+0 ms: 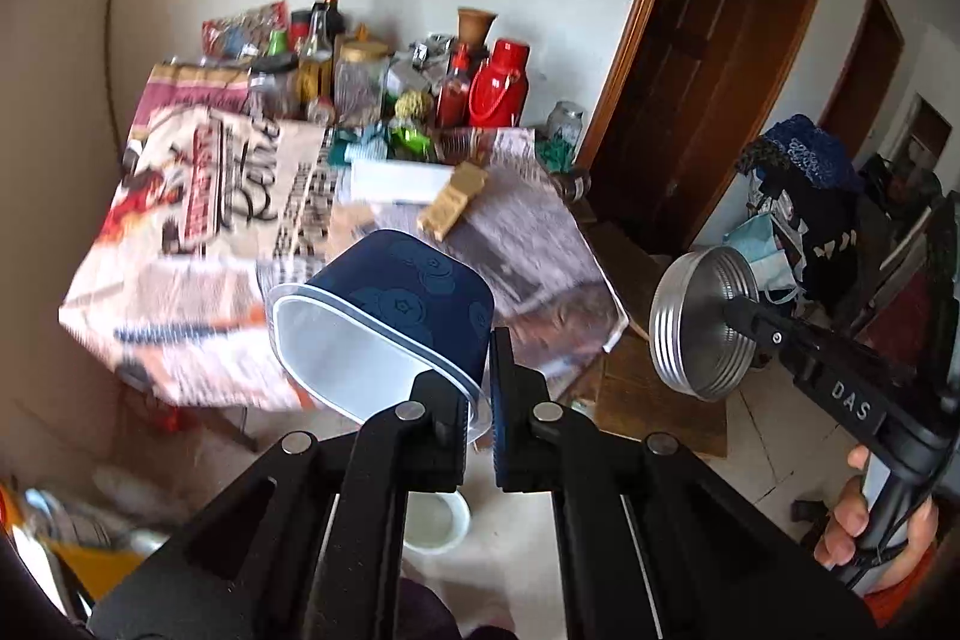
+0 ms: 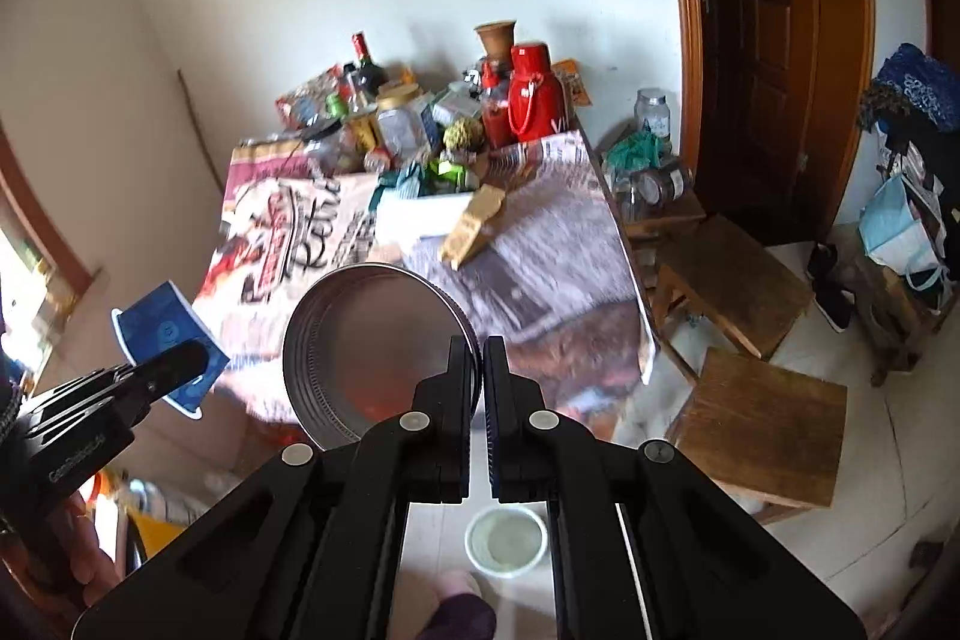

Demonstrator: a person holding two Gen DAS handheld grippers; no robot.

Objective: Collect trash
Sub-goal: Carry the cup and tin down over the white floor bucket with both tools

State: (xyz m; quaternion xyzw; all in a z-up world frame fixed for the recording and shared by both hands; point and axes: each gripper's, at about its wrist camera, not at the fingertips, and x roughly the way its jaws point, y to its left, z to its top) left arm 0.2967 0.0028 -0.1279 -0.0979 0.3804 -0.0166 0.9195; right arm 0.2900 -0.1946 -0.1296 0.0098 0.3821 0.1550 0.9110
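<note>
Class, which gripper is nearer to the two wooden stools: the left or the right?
Right. The right gripper, holding the metal lid, is on the wooden stools' side; the left gripper, holding the blue cup, is farther away.

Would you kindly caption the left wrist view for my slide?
Left claw grips a blue cup; right claw holds a metal lid.

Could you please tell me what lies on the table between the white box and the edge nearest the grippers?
A tan packet leans off the white box; beyond it only bare printed table covering, seen in both views.
</note>
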